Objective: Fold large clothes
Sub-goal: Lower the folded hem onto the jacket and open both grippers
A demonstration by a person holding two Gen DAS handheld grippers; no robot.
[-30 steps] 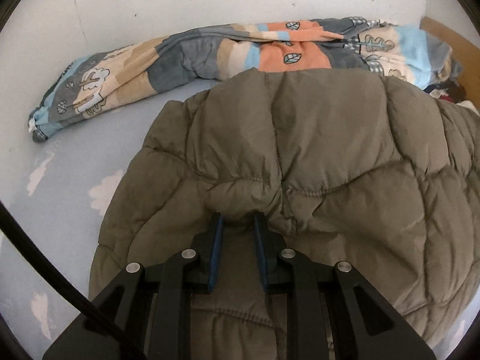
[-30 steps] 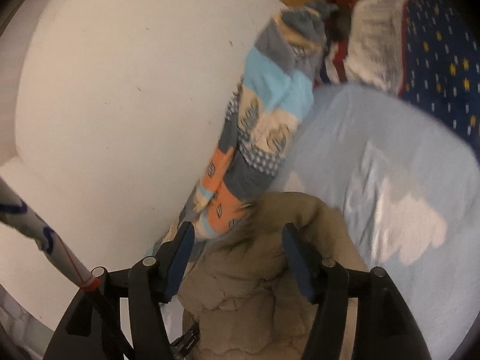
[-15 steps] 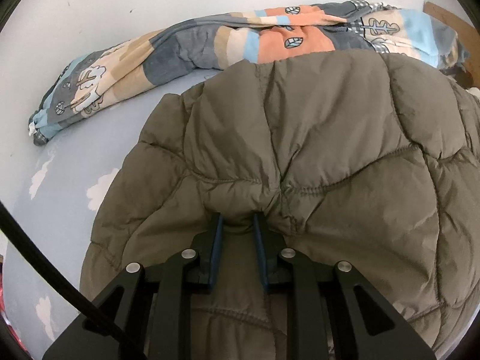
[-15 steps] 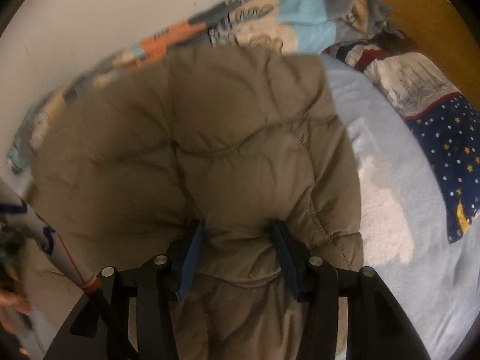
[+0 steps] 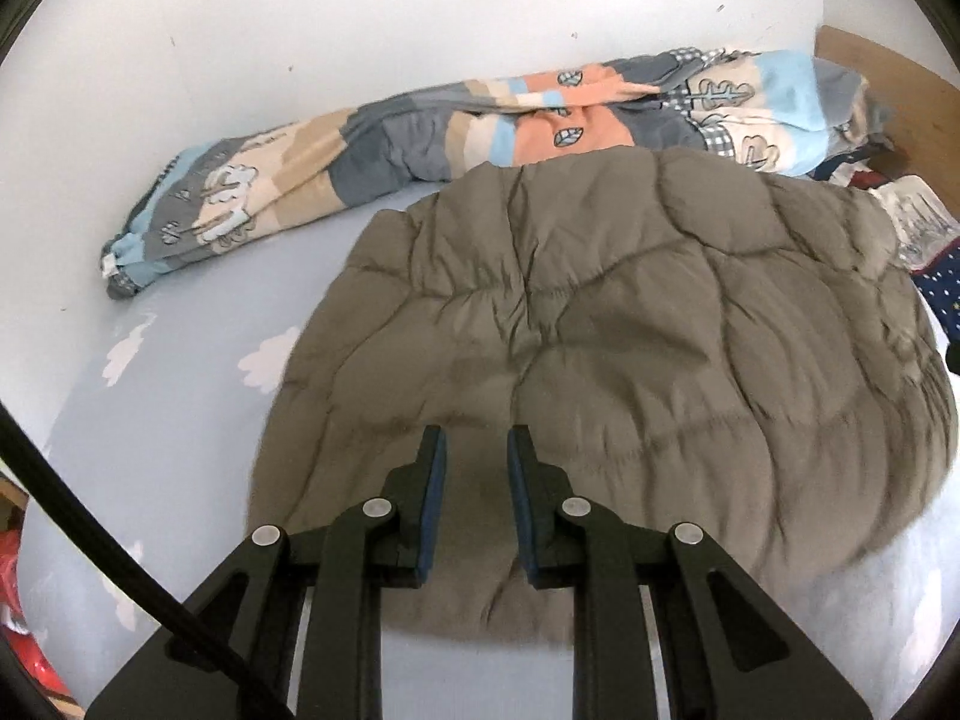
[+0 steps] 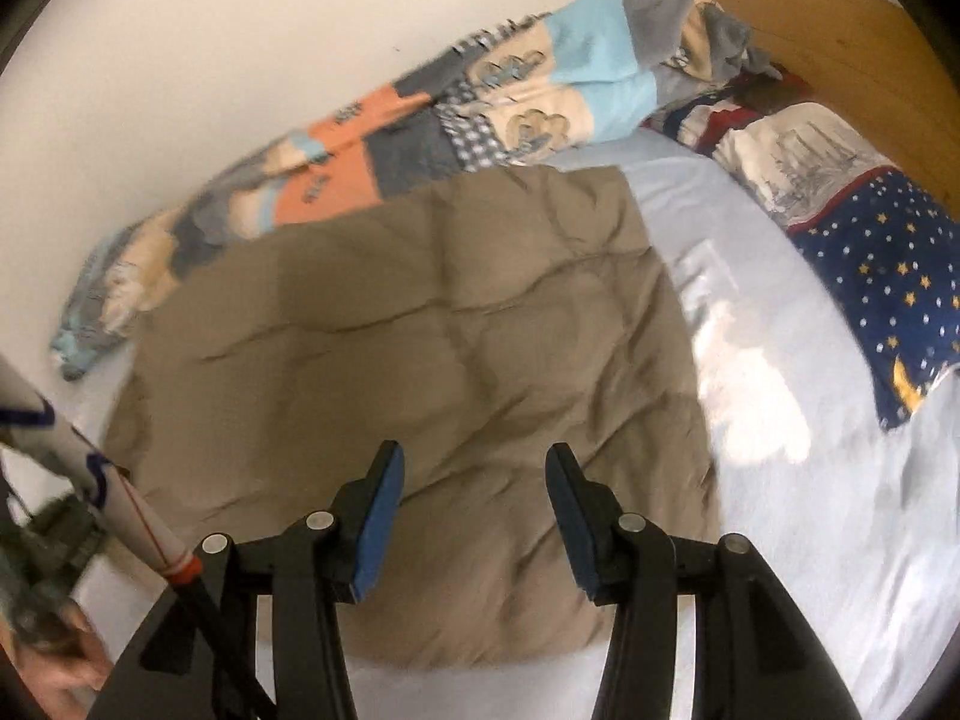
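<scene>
While jacket point(image 5: 630, 330) spreads, sheet point(image 5: 180, 408) borders it.

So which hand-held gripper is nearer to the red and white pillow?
Right. The right hand-held gripper hangs over the jacket side facing the pillow; the left hand-held gripper hangs over its opposite side.

1. We count one olive quilted jacket point(image 5: 630, 330) point(image 6: 432, 360), just ahead of both claws.
2. We count one patchwork blanket roll point(image 5: 420, 138) point(image 6: 528, 102), beyond the jacket.
3. We count one star-print pillow point(image 6: 888, 258), to the right of the right claw point(image 6: 474, 498).
4. We count two claws.
</scene>
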